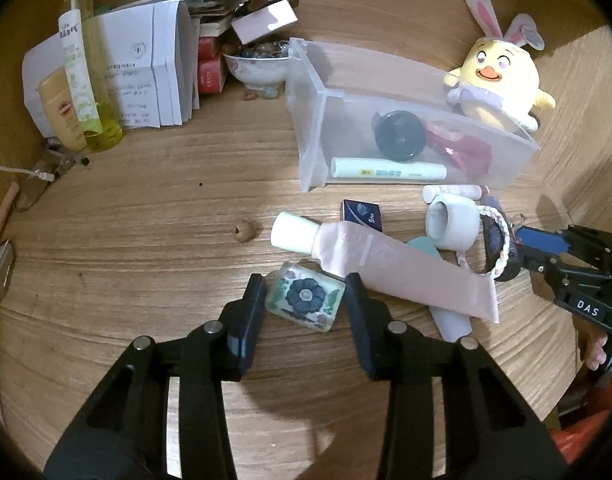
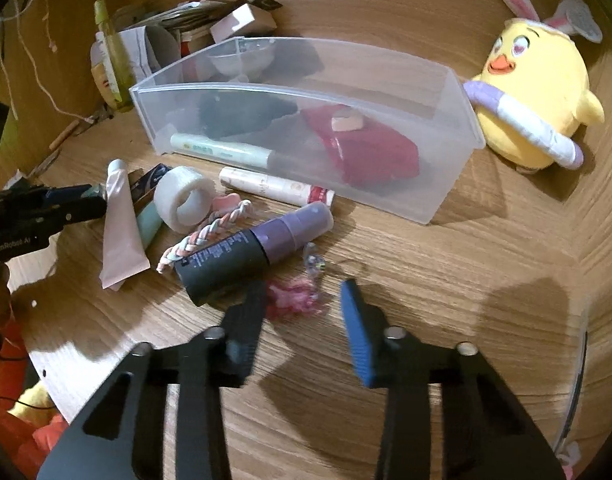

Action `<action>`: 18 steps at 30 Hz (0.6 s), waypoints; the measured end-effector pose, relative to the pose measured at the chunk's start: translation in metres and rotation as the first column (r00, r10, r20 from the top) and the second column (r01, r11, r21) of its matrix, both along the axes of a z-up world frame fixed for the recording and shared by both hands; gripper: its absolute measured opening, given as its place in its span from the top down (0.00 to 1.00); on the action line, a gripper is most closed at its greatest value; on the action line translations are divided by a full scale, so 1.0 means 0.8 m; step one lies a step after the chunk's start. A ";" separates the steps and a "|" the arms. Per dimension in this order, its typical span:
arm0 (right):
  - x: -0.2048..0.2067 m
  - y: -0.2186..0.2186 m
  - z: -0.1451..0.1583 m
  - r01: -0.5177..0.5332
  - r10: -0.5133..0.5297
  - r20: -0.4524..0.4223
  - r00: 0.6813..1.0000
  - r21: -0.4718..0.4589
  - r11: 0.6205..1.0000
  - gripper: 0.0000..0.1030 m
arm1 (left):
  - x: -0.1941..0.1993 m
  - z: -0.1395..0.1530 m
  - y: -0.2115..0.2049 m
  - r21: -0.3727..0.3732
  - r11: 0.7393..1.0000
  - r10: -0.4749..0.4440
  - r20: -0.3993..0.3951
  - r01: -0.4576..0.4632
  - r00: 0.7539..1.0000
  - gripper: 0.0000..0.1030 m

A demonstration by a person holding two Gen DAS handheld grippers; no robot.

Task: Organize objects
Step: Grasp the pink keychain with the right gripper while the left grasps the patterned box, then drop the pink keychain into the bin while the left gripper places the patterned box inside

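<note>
A clear plastic bin (image 1: 306, 120) (image 2: 446, 184) stands on the wooden table and holds a black round item (image 1: 400, 135), a white-green tube (image 1: 386, 171) and a red pouch (image 2: 370, 148). My left gripper (image 1: 304, 300) is open, its fingers on either side of a small glass tile with a dark flower (image 1: 306, 298). A pink tube (image 1: 386, 264) (image 2: 120, 224) lies just beyond. My right gripper (image 2: 302, 300) is open above a pink hair tie (image 2: 294, 300), next to a dark spray bottle (image 2: 250, 250).
A white tape roll (image 1: 452, 222) (image 2: 184, 200), a braided band (image 2: 204, 240), a small blue box (image 1: 362, 214) and another white tube (image 2: 274, 190) lie in front of the bin. A yellow plush chick (image 1: 502, 80) (image 2: 534, 96) sits behind. Bottles, papers and a bowl (image 1: 258, 66) crowd the far left.
</note>
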State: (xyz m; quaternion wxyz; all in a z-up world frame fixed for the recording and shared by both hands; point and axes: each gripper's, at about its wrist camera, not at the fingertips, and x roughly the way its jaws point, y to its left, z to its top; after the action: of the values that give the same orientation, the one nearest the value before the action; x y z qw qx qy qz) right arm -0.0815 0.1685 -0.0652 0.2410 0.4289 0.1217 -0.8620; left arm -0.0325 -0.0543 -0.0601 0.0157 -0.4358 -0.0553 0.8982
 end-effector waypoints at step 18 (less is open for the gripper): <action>-0.001 0.019 0.046 0.062 -0.071 -0.094 0.993 -0.096 0.993 0.77 | 0.016 0.036 -0.010 0.018 0.998 0.056 -0.092 -0.055 0.994 0.61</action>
State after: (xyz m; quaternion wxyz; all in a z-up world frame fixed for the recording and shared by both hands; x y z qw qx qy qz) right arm -0.0822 0.1840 -0.0287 0.2257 0.3784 0.0786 -0.8942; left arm -0.0197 -0.0624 -0.0317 -0.0034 -0.3921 -0.0737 0.9170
